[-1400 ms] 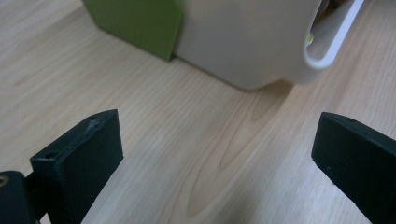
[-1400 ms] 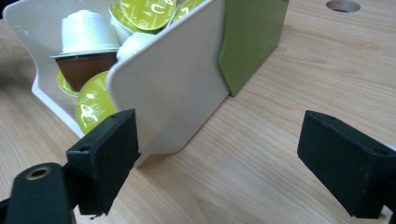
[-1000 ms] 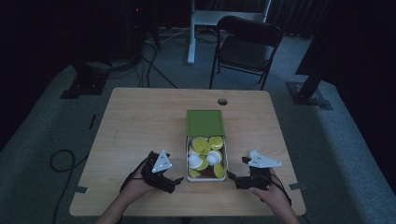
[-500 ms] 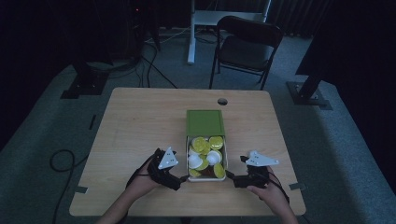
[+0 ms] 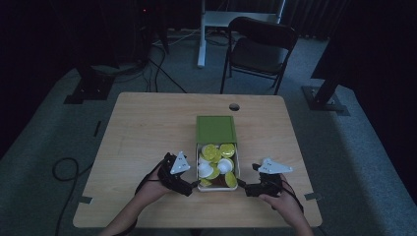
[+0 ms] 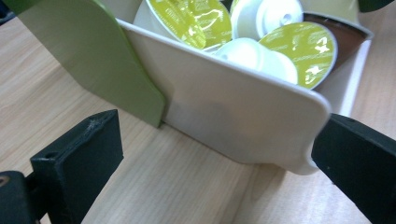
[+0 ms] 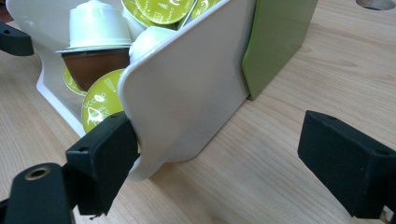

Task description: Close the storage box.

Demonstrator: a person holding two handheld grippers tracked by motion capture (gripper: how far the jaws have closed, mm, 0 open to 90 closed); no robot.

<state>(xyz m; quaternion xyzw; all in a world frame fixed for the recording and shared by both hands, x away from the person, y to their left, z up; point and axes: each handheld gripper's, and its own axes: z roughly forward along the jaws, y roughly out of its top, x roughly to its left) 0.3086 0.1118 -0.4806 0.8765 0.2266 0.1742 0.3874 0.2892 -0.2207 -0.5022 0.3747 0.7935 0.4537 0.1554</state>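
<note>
Left gripper [image 5: 193, 184] is sitting wide open against the left side of the white tray [image 5: 238, 167], one jaw right at its near corner and the other out over bare wood. My right gripper [image 5: 245, 188] is spread wide too, with one jaw touching the tray's opposite near corner. The tray sits close to the tabletop's [image 5: 142, 132] near edge, around the middle, half pulled out of its green sleeve [image 5: 215, 129] and stuffed with coffee capsules [image 5: 214, 153].

Both tongs [image 5: 193, 184] [image 5: 244, 188] wide apart
</note>
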